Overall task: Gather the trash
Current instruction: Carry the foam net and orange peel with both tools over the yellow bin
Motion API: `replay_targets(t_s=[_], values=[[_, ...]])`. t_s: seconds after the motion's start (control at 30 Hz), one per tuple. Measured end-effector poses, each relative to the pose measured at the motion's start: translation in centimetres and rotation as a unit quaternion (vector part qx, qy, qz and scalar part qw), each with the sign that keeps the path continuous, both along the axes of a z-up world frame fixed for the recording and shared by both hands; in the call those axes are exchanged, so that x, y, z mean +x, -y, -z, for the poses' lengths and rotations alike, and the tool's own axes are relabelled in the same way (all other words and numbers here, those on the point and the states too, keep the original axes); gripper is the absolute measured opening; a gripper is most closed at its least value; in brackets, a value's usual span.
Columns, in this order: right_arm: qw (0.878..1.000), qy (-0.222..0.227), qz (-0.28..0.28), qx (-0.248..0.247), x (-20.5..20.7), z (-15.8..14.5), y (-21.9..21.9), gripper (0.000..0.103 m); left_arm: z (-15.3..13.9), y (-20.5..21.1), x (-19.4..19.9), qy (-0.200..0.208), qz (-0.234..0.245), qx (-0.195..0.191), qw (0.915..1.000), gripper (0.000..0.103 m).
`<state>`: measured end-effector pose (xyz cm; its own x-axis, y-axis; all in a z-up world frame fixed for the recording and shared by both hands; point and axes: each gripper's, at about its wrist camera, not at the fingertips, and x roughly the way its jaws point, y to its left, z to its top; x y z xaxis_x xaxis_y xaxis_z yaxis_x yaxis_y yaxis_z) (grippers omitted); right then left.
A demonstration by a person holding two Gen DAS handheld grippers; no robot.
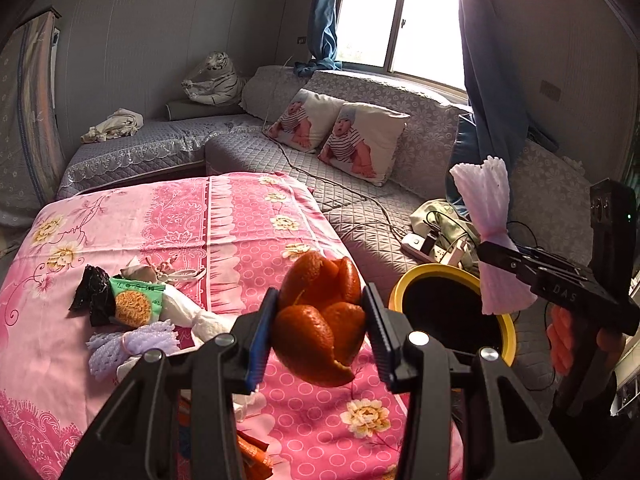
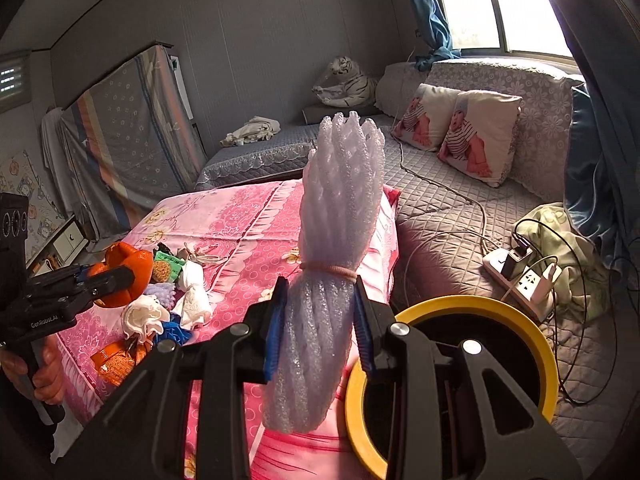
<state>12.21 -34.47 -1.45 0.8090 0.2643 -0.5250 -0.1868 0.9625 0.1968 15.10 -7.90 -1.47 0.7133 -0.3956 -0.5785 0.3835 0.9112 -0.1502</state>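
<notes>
My left gripper (image 1: 318,334) is shut on an orange peel (image 1: 320,320) and holds it above the pink tablecloth (image 1: 240,220), left of the yellow-rimmed bin (image 1: 452,312). My right gripper (image 2: 320,324) is shut on a white foam fruit net (image 2: 332,248) tied with a rubber band, held upright just left of the bin (image 2: 452,360). The net (image 1: 486,216) and right gripper (image 1: 504,258) also show in the left wrist view, over the bin's right rim. The left gripper (image 2: 100,280) with the peel (image 2: 128,272) shows in the right wrist view.
More trash lies on the table: a green noodle wrapper (image 1: 136,304), black wrapper (image 1: 94,292), purple foam net (image 1: 132,346), crumpled tissues (image 2: 192,304), orange packet (image 2: 116,362). A grey sofa (image 1: 360,200) with a power strip and cables (image 2: 520,276) stands behind the bin.
</notes>
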Motion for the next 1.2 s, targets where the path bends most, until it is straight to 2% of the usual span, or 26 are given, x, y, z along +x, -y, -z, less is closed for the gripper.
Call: replay_targets(t_s=[0.6, 1.2], values=[[0.997, -0.008, 0.081, 0.001, -1.1, 0.5, 6.8, 0.029, 0.8, 10.0, 2.0, -0.018, 0.092, 0.005, 0.9956, 0.04], [0.99, -0.045, 0.13, 0.013, -0.4, 3.9, 11.7, 0.029, 4.7, 18.6, 3.6, -0.065, 0.162, 0.014, 0.9846, 0.04]])
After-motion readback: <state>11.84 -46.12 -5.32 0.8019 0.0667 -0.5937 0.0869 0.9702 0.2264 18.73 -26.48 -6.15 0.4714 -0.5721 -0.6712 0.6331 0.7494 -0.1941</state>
